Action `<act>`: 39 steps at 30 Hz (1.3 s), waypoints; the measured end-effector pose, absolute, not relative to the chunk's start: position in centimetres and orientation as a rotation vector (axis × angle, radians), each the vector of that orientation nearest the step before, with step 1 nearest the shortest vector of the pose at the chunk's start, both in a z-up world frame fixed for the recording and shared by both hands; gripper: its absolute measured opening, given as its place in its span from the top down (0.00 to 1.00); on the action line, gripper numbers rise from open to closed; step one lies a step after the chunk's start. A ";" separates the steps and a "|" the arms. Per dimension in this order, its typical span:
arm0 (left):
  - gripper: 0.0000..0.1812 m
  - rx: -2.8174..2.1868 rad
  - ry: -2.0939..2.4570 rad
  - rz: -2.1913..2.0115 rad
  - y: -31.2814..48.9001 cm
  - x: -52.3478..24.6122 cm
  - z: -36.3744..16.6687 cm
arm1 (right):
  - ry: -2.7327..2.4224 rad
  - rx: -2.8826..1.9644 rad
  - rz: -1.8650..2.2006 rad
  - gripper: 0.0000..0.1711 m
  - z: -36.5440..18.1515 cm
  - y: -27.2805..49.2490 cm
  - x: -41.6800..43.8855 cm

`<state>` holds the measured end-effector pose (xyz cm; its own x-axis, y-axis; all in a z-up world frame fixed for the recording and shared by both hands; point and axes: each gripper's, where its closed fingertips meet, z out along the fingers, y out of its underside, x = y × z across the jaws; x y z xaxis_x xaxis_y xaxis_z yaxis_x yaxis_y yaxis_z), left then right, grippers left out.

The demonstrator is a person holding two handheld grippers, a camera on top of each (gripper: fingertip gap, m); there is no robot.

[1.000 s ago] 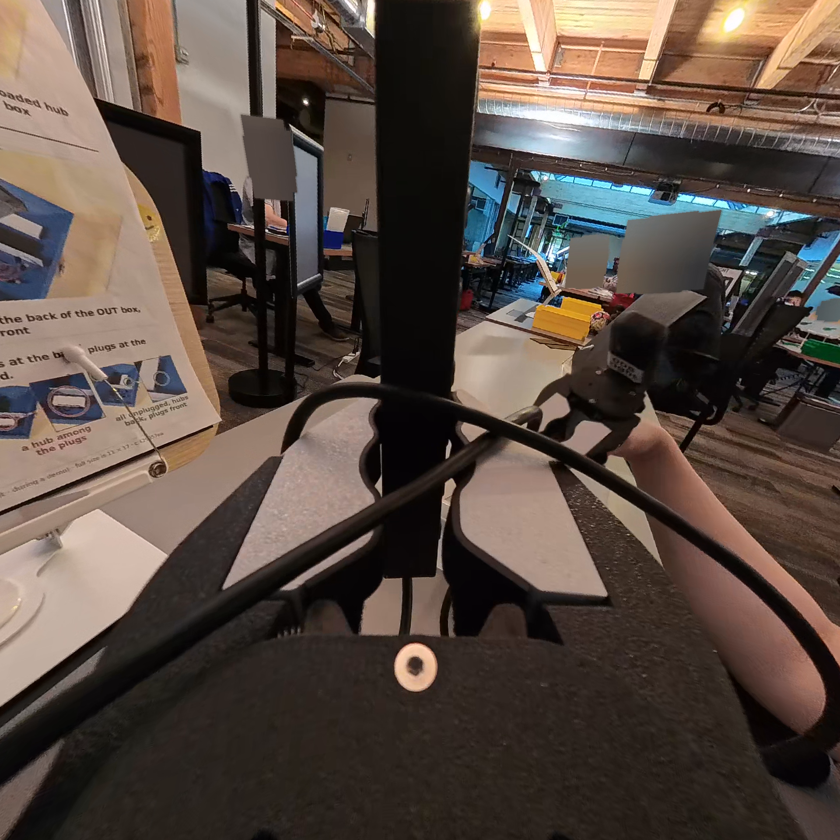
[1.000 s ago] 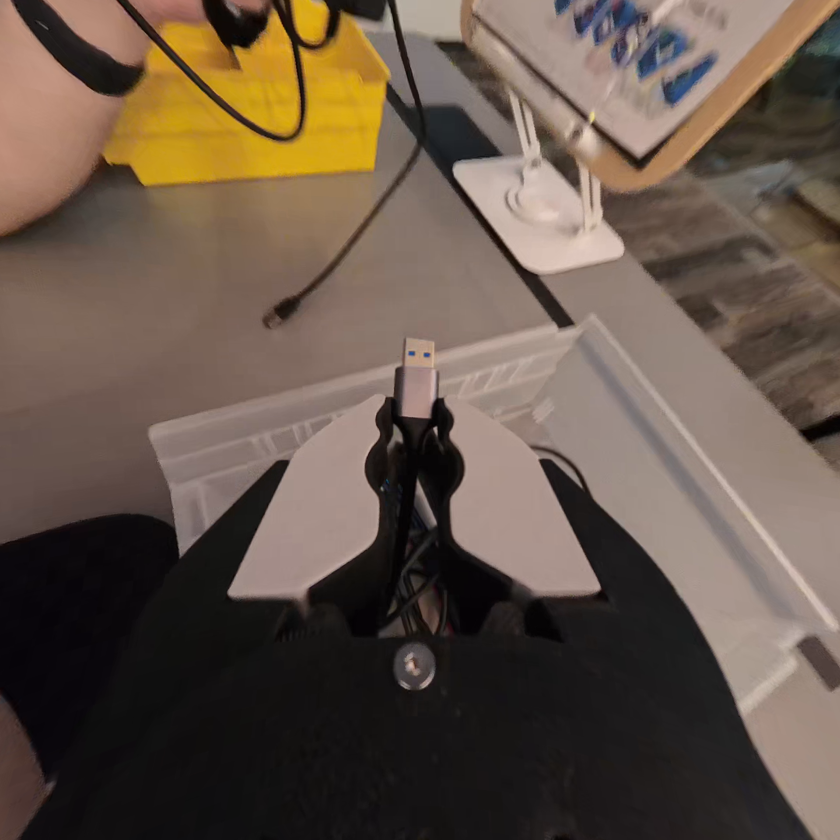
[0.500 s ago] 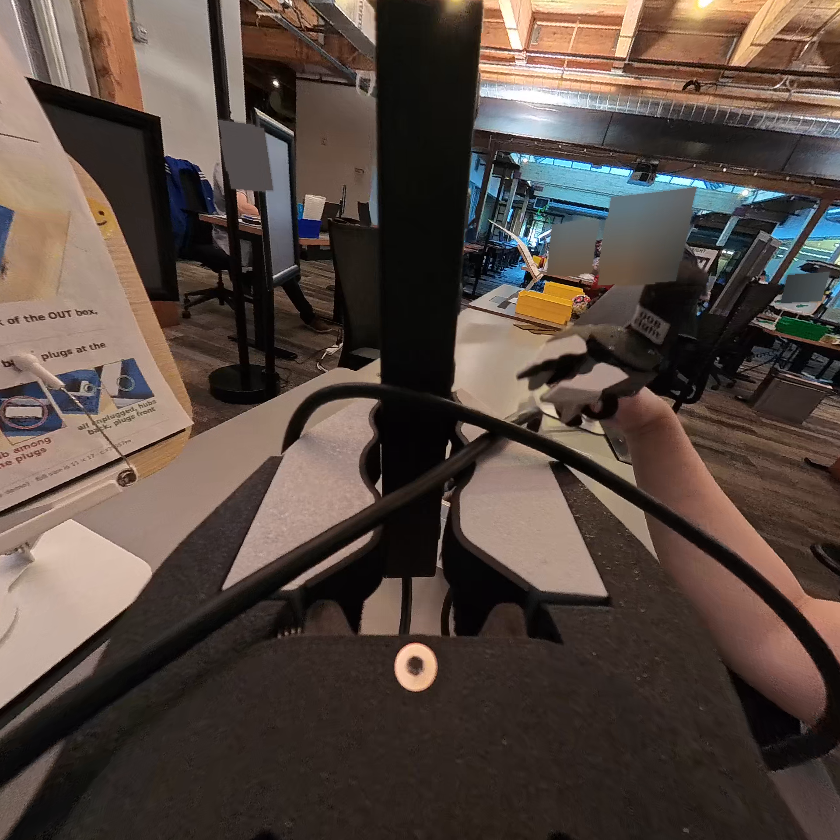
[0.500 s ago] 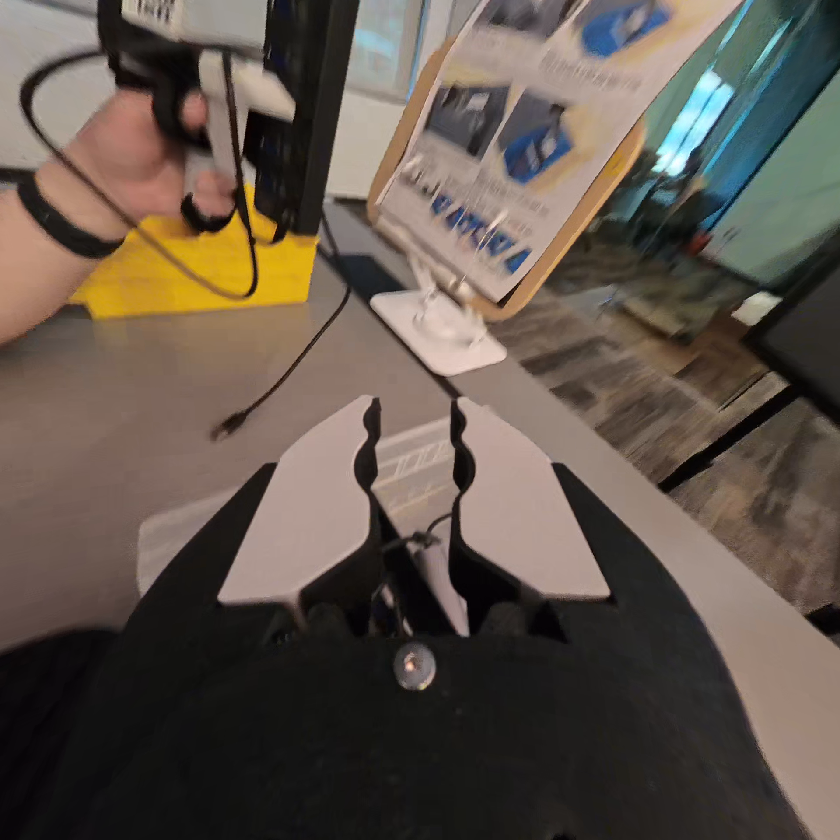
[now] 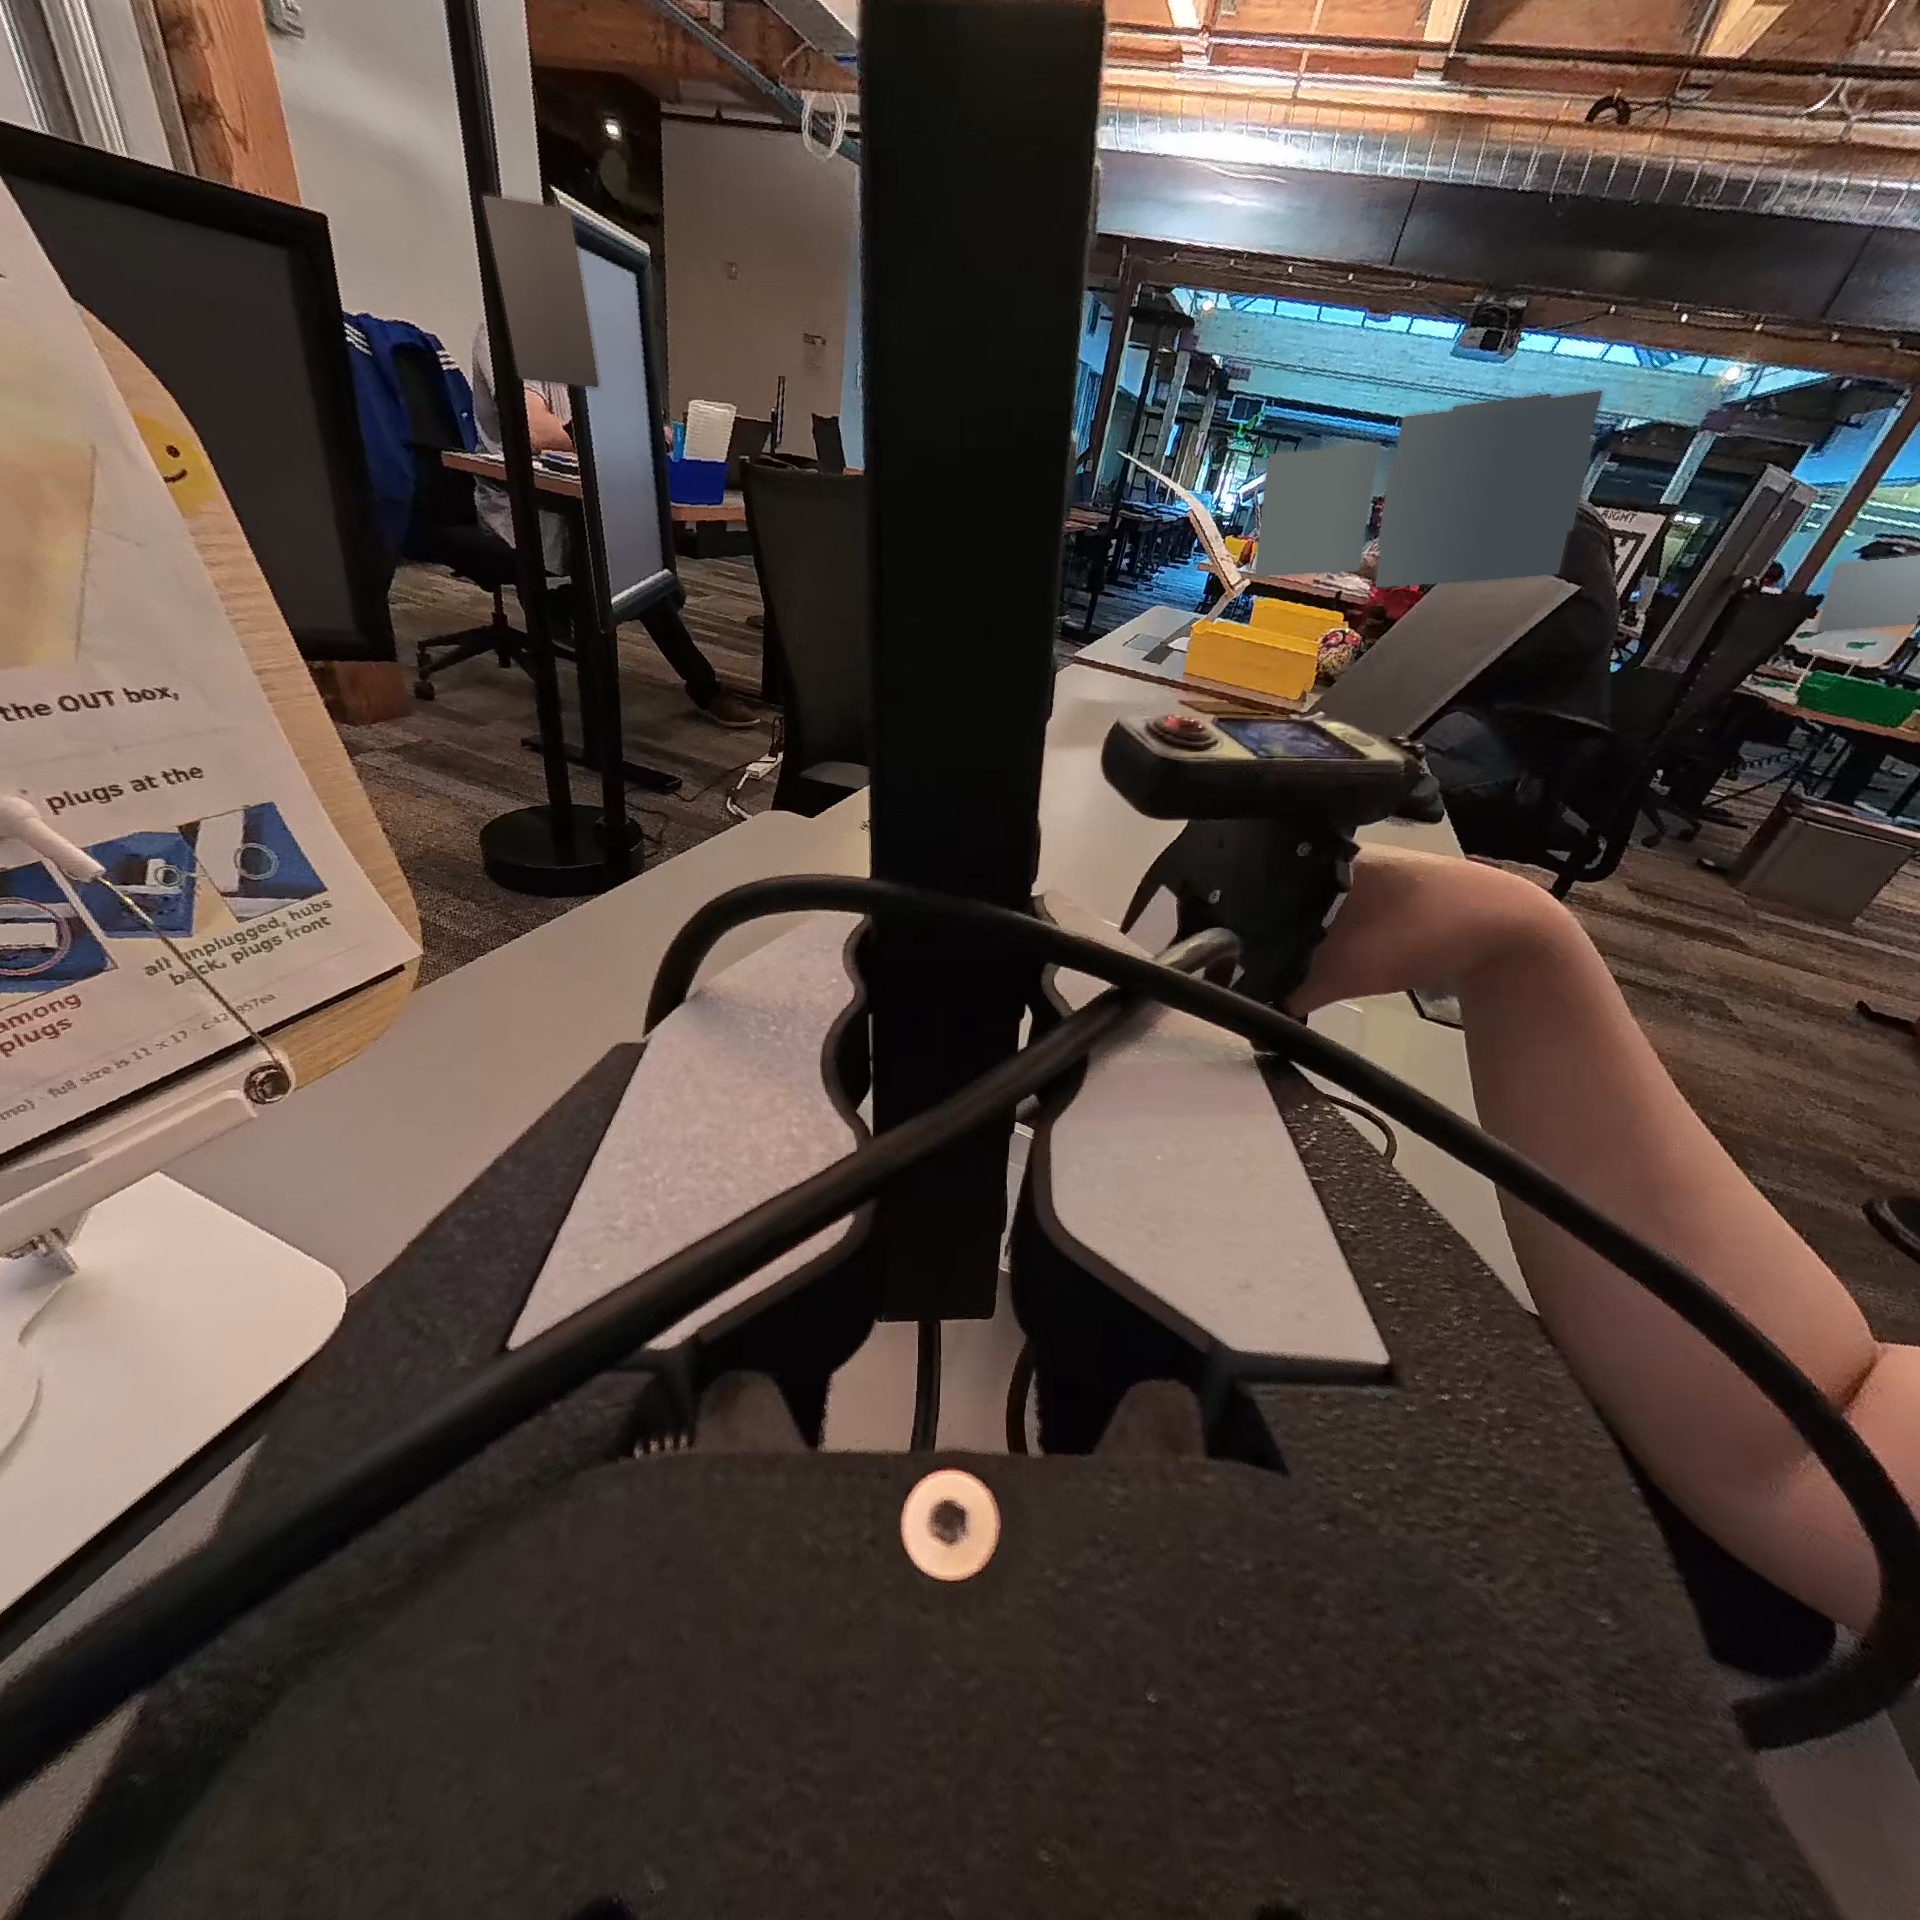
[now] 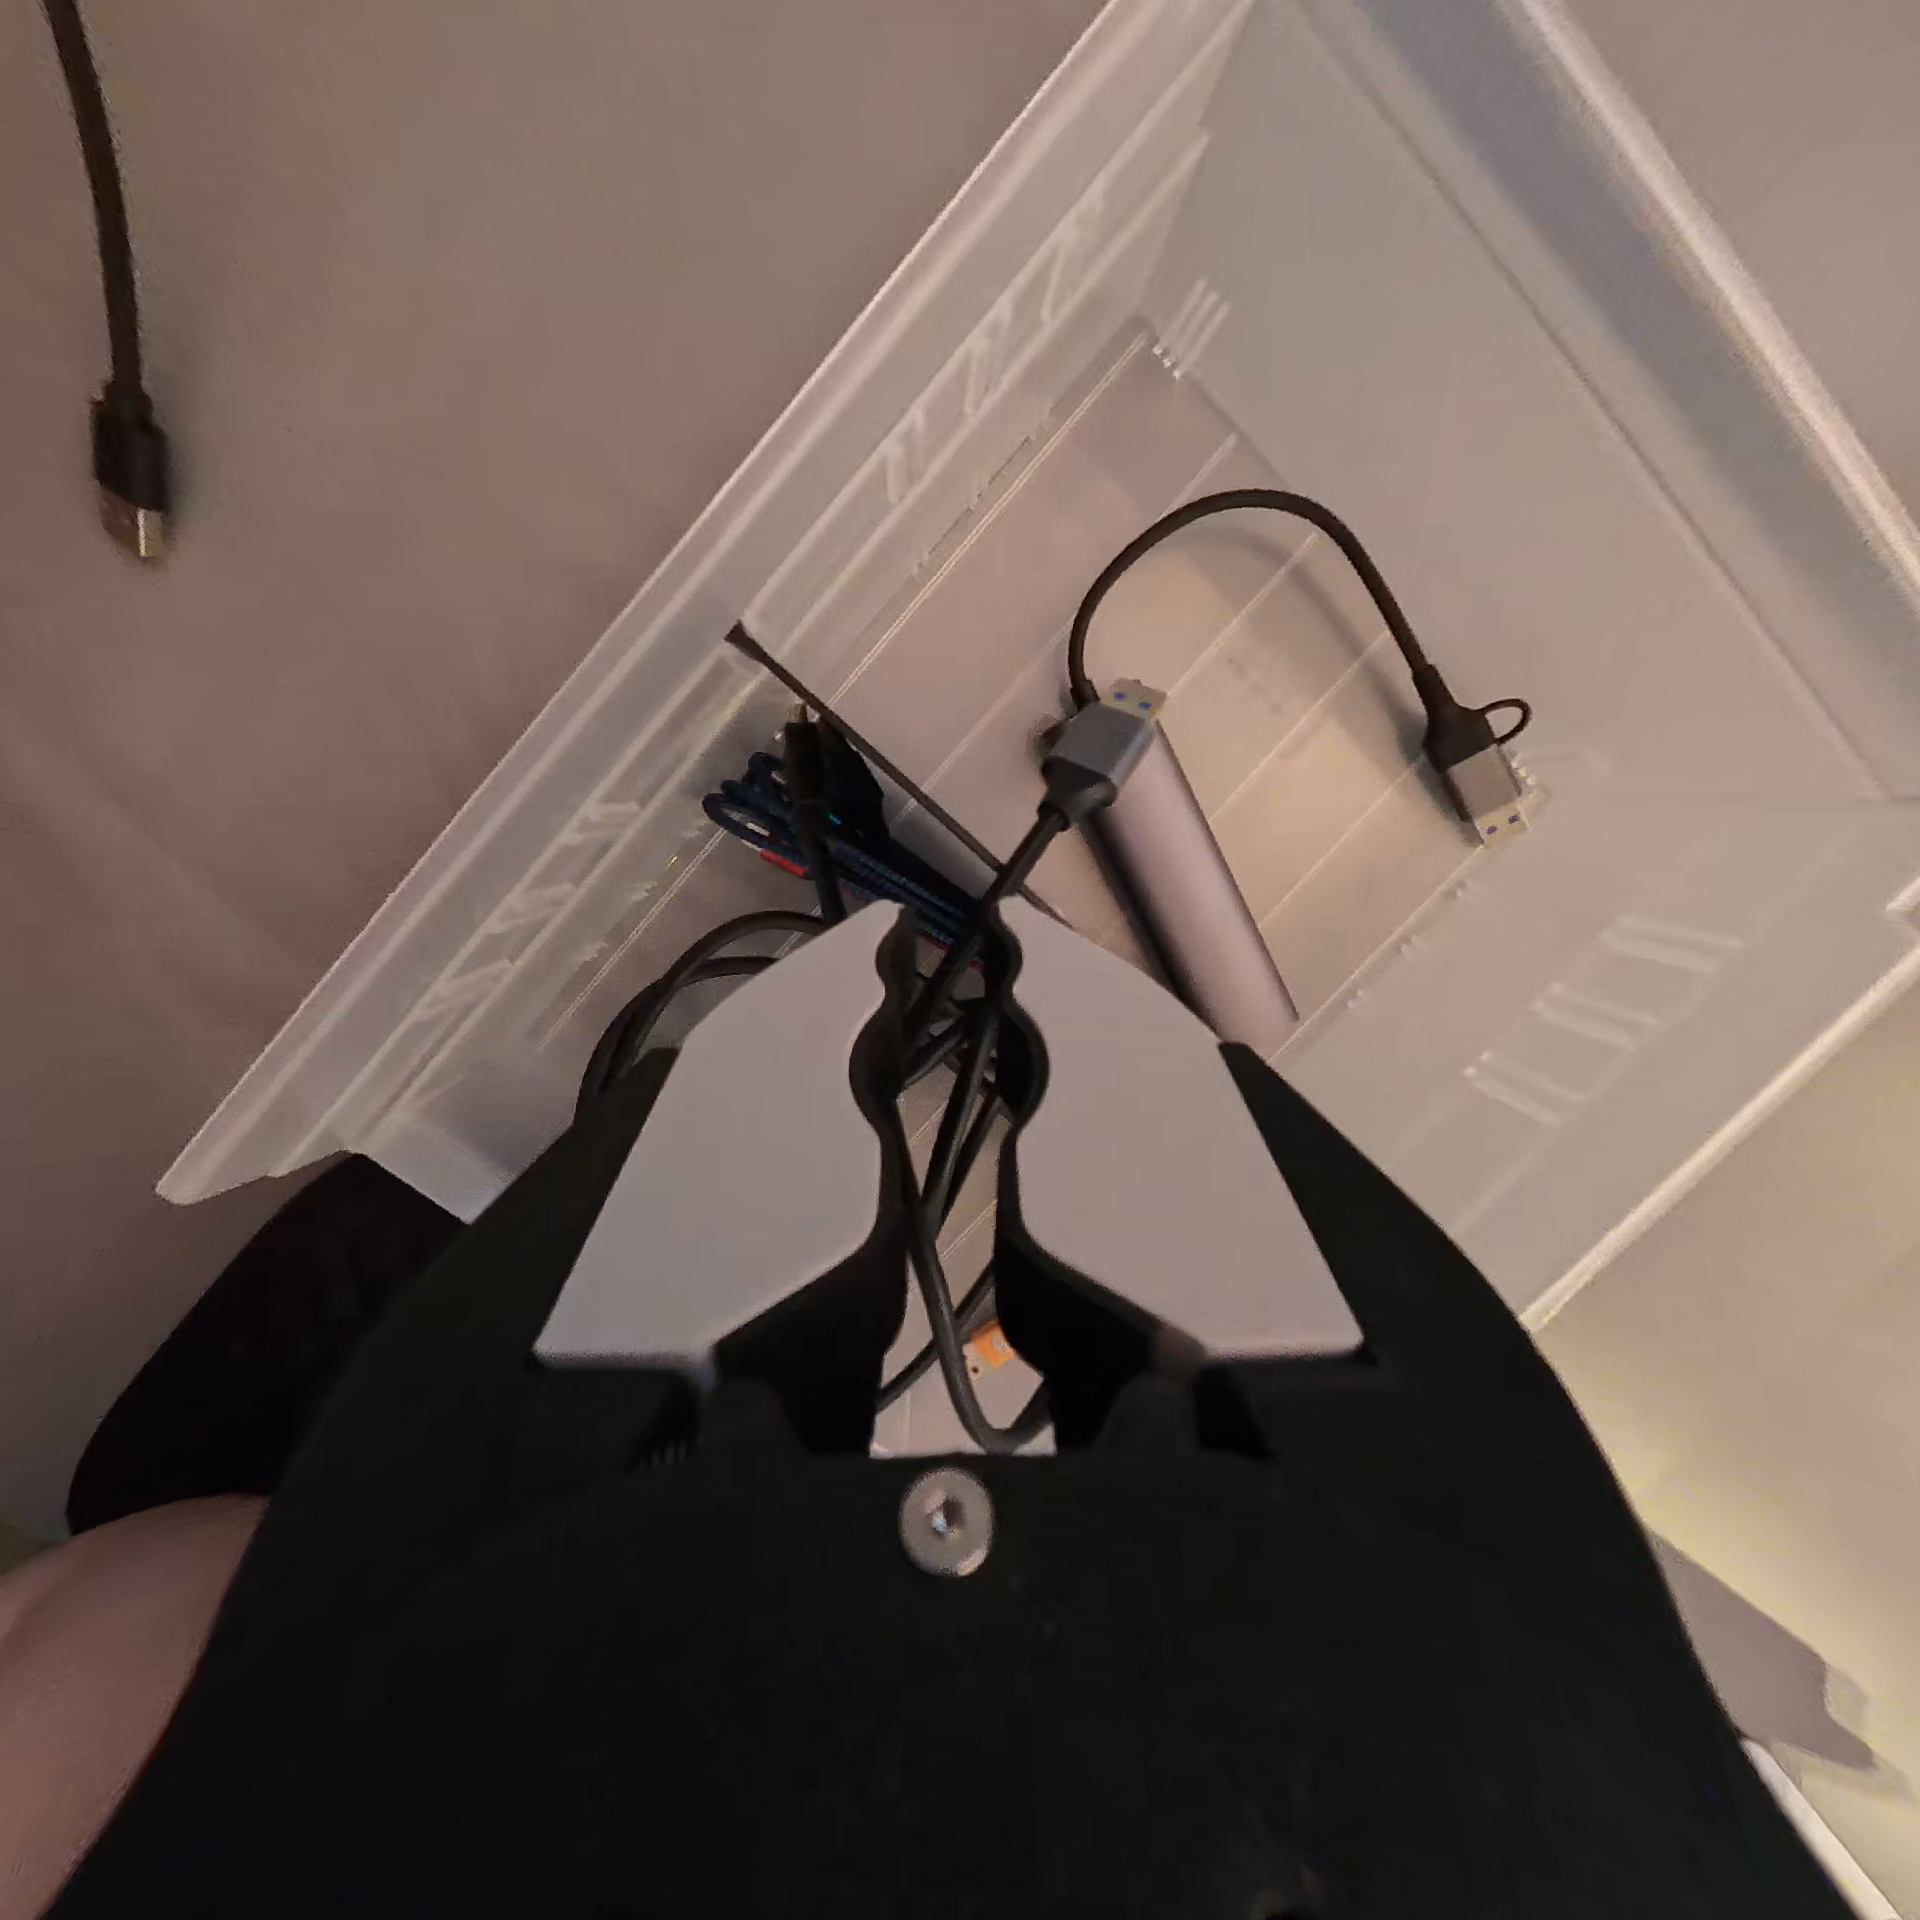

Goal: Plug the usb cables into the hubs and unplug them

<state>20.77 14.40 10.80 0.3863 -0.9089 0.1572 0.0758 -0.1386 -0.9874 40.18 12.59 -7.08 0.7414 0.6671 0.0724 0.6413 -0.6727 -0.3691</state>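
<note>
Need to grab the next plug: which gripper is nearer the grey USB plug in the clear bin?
Right. The right gripper hovers just over the clear bin, its tips beside the grey USB plug. The left gripper is held up away from the bin, shut on a black hub.

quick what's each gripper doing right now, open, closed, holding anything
Left gripper: closed on the black hub, held upright.
Right gripper: open, empty, above the cables in the clear bin.

Black hub [image 5: 977,623] top cut by frame edge. Silver hub [image 6: 1184,883] near end hidden behind right gripper [image 6: 943,935]. Instruction sheet [image 5: 125,748] cropped at left edge. Clear bin [image 6: 1351,312] blurred.
</note>
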 end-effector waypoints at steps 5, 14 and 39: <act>0.87 -1.451 0.799 -1.033 14.4 20.7 10.8 | -1.009 -2.610 -0.010 0.93 -7.0 12.2 41.1; 0.87 -1.450 0.799 -1.026 14.4 20.6 10.8 | -0.968 -2.730 0.018 0.94 -7.9 11.4 41.1; 0.87 -1.453 0.873 -1.011 13.6 21.5 10.5 | -0.987 -2.431 0.278 0.85 -4.2 10.8 42.2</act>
